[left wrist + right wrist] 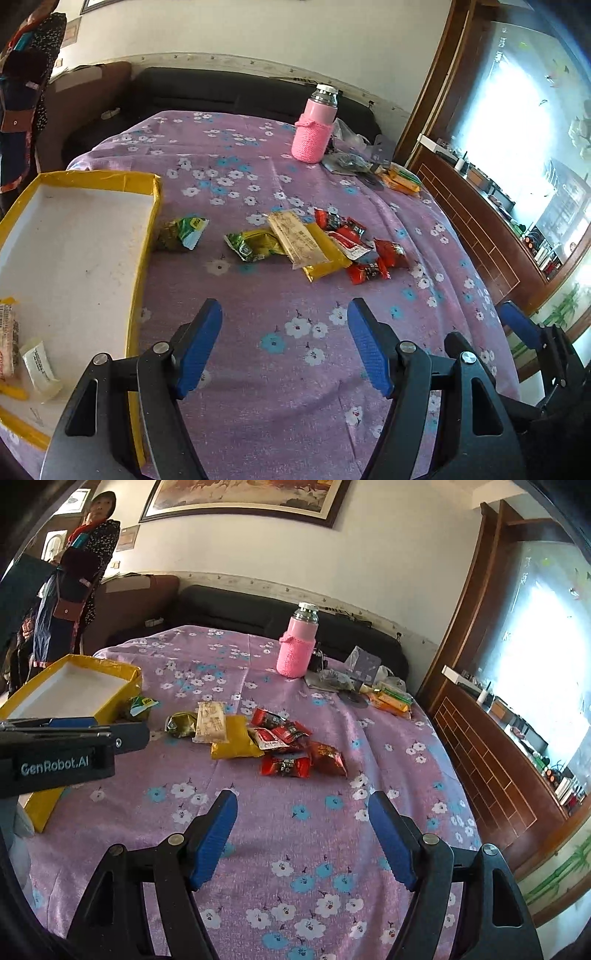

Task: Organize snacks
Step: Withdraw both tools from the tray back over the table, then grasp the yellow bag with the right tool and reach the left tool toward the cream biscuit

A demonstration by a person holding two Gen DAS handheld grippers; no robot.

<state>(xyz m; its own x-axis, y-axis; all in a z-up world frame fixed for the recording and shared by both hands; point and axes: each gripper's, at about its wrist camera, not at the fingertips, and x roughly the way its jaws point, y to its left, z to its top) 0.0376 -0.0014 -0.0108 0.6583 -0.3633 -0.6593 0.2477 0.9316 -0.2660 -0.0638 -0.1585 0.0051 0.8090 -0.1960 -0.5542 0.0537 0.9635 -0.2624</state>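
Observation:
A pile of snacks lies mid-table on the purple flowered cloth: red packets [364, 245] [286, 744], a yellow packet [325, 254] [234, 740], a pale wafer pack [297, 238] [211, 725] and two green packets [253, 247] [181, 232] [181, 723]. A yellow-rimmed box [144, 236] [118, 672] stands at the left with a few snacks [38, 365] in its near corner. My left gripper [284, 314] hovers open and empty, short of the pile. My right gripper [303, 805] is open and empty too, with the red packets just beyond its tips.
A pink bottle in a knitted sleeve [314, 127] [297, 646] stands at the back, with bags and orange packs [400, 181] [393, 699] beside it. A person [77, 576] stands at the far left by a dark sofa. A wooden cabinet [491, 768] runs along the right.

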